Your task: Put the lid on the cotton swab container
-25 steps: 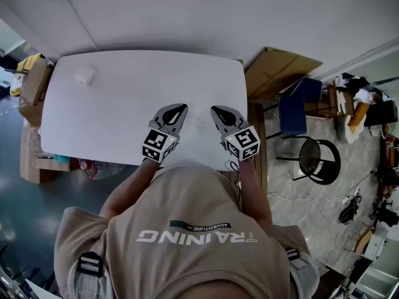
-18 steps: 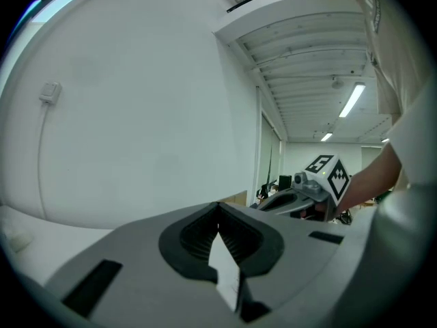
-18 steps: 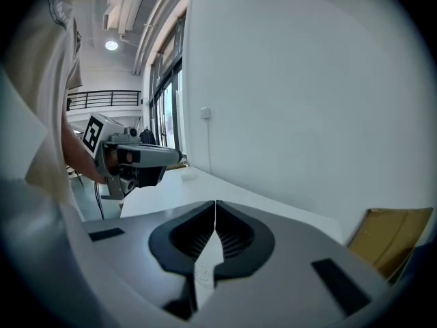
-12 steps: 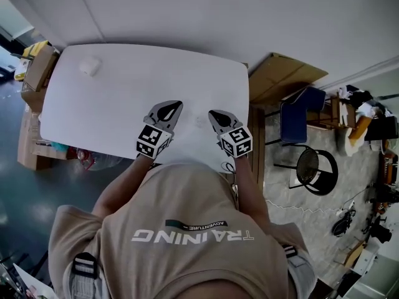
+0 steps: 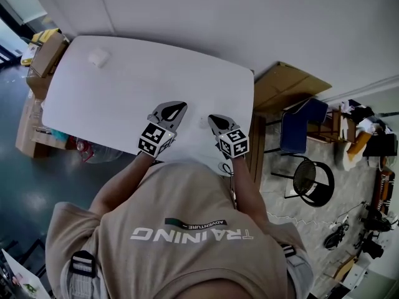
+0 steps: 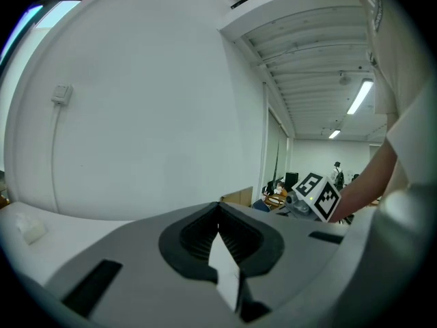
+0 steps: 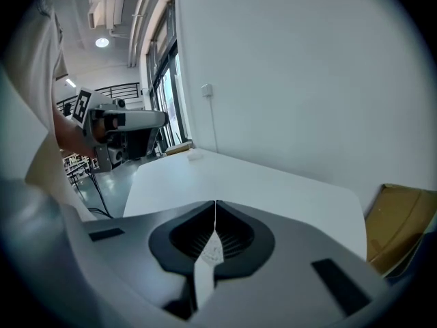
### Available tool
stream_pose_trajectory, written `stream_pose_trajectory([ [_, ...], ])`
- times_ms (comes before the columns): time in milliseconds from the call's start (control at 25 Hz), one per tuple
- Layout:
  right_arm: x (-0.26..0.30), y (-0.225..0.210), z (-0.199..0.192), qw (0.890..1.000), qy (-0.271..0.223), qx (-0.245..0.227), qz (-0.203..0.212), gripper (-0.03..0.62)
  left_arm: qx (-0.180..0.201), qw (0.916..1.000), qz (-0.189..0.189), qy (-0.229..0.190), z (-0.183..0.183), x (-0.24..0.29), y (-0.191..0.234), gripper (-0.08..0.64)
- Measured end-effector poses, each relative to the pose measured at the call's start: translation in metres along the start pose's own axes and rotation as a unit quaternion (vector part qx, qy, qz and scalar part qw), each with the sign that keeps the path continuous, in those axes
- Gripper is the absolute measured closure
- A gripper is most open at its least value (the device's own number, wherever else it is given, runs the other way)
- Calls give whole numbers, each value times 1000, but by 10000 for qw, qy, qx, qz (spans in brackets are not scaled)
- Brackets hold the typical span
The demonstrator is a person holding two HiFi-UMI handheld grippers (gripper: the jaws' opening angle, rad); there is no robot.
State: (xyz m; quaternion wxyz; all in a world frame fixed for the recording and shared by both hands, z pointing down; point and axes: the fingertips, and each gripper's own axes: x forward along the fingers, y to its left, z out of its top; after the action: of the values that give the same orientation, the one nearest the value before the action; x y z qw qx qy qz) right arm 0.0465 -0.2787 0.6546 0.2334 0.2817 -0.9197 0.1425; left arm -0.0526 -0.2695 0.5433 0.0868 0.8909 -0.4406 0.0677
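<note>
A small white boxy object (image 5: 98, 58) lies at the far left corner of the white table (image 5: 124, 92); I cannot tell whether it is the container or the lid. It also shows as a pale lump (image 6: 31, 229) in the left gripper view and as a small white object (image 7: 196, 156) far off in the right gripper view. A faint small pale thing (image 5: 202, 122) sits on the table between the two grippers. My left gripper (image 5: 179, 106) and right gripper (image 5: 212, 118) hover side by side near the table's front edge. Both are shut with nothing between the jaws.
Cardboard boxes (image 5: 43, 55) stand on the floor left of the table. A flat cardboard sheet (image 5: 287, 86) leans at the right, with a blue chair (image 5: 298, 126) and a round black stool (image 5: 312, 178) beyond it. A white wall (image 5: 249, 17) runs behind the table.
The head view has swung, so the table now sits tilted and further left in the picture. Both grippers stay shut, side by side over the front of the table.
</note>
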Motion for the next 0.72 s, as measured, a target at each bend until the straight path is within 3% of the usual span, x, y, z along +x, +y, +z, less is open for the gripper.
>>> stream_pose_trajectory([
  [720, 7, -5, -1, 9999, 74, -27, -76, 572, 169, 9997, -176, 65, 7, -12, -20, 548],
])
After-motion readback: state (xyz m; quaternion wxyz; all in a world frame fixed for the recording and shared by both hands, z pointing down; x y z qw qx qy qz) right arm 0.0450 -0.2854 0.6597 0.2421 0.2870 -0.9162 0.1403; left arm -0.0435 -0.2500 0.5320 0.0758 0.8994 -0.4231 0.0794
